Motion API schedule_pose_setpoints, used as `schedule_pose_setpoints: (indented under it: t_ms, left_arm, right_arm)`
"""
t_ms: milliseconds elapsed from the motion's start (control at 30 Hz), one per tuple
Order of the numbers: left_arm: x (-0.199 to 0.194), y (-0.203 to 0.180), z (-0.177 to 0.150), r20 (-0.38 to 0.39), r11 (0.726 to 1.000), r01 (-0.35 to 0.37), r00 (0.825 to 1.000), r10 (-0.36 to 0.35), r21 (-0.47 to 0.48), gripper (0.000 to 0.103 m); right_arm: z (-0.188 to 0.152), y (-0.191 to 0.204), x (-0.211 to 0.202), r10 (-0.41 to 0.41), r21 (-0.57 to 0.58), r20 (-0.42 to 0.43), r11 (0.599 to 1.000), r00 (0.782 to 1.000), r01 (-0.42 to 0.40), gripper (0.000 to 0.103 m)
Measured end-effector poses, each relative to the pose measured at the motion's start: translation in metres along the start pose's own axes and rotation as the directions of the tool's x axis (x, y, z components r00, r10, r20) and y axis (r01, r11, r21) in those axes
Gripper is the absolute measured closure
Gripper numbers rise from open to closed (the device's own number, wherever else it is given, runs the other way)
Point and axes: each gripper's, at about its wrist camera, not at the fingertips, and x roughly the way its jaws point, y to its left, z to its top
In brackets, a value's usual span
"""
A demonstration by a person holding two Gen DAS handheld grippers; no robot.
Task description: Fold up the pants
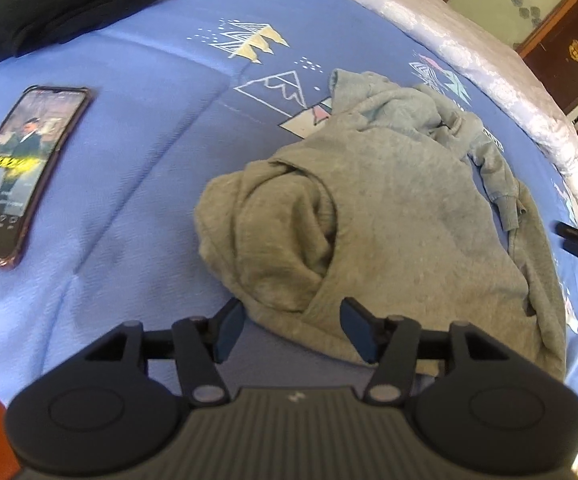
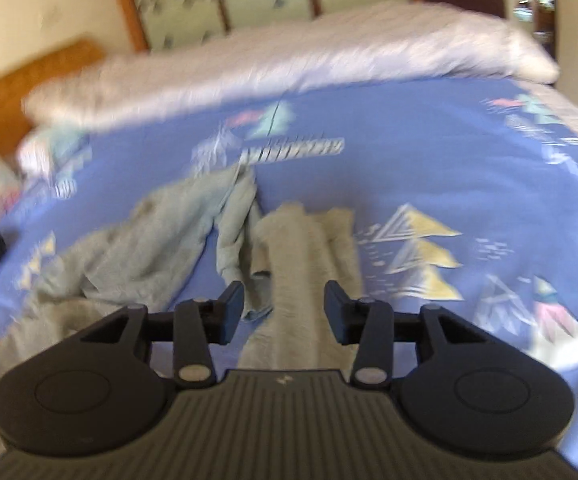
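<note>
Grey pants crumpled on blue bedspread.
Legs trail away from the cameras; left claw and right claw both spread, pinching nothing.

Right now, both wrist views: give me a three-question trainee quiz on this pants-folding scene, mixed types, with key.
1. True or false: the left claw is clamped on the grey pants.
2. What lies left of the pants on the blue quilt? A) phone B) mug C) book
3. Fill in: the pants lie ____ (folded/crumpled).

Key: 1 false, both the left and right claw are open; 2 A; 3 crumpled.
</note>
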Motion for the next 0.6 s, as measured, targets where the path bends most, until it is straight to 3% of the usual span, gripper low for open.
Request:
schedule_pose_setpoints:
  t_ms: [33, 67, 133, 167, 267, 333, 400, 467, 500, 533, 567, 600]
  left_arm:
    - [0.002, -0.003, 0.001, -0.002, 1.0, -0.006, 1.0, 0.006, 0.008, 0.054]
    - [0.004, -0.005, 0.001, -0.003, 1.0, -0.015, 1.0, 0.015, 0.015, 0.065]
    - [0.008, -0.007, 0.002, -0.005, 0.999, -0.033, 0.999, 0.033, 0.025, 0.078]
    - [0.008, -0.006, 0.002, -0.005, 0.999, -0.031, 1.0, 0.031, 0.023, 0.088]
    - [0.007, 0.0, 0.004, -0.008, 1.0, -0.015, 1.0, 0.015, 0.01, 0.09]
    - [0.006, 0.001, 0.003, -0.009, 1.0, -0.009, 1.0, 0.009, 0.008, 0.09]
    - [0.005, 0.0, 0.001, -0.007, 1.0, -0.006, 1.0, 0.006, 0.009, 0.089]
    - [0.005, 0.0, -0.001, -0.017, 1.0, -0.002, 1.0, 0.002, -0.001, 0.088]
    - [0.006, 0.001, -0.002, -0.025, 1.0, 0.007, 1.0, -0.007, -0.009, 0.083]
    - [0.008, 0.002, -0.003, -0.038, 1.0, 0.024, 0.999, -0.025, -0.017, 0.079]
    - [0.009, 0.002, -0.004, -0.047, 0.999, 0.036, 0.998, -0.037, -0.022, 0.071]
    - [0.008, 0.0, -0.005, -0.047, 0.999, 0.043, 0.998, -0.043, -0.018, 0.064]
  right_arm:
    - [0.0, 0.003, 0.016, -0.022, -0.025, -0.033, 0.999, 0.999, 0.021, 0.055]
    - [-0.003, 0.007, 0.033, -0.056, -0.051, -0.07, 0.997, 0.996, 0.053, 0.057]
    - [0.0, 0.005, 0.065, -0.099, -0.063, -0.14, 0.994, 0.985, 0.091, 0.097]
    - [-0.002, -0.004, 0.066, -0.099, -0.036, -0.132, 0.995, 0.986, 0.095, 0.097]
    - [0.008, -0.047, 0.022, -0.045, 0.131, 0.056, 0.991, 0.997, 0.037, 0.097]
    - [0.007, -0.091, -0.028, -0.045, 0.282, 0.214, 0.959, 0.976, -0.018, 0.097]
    - [-0.017, -0.134, -0.077, -0.083, 0.394, 0.32, 0.918, 0.944, -0.053, 0.097]
    - [-0.051, -0.17, -0.108, -0.164, 0.484, 0.342, 0.875, 0.925, -0.024, 0.09]
    - [-0.065, -0.19, -0.116, -0.223, 0.523, 0.293, 0.852, 0.93, 0.039, 0.065]
    - [-0.083, -0.211, -0.122, -0.305, 0.561, 0.202, 0.815, 0.931, 0.146, 0.049]
    - [-0.097, -0.224, -0.124, -0.368, 0.586, 0.137, 0.778, 0.92, 0.224, 0.041]
    - [-0.113, -0.237, -0.127, -0.411, 0.604, 0.088, 0.747, 0.907, 0.28, 0.041]
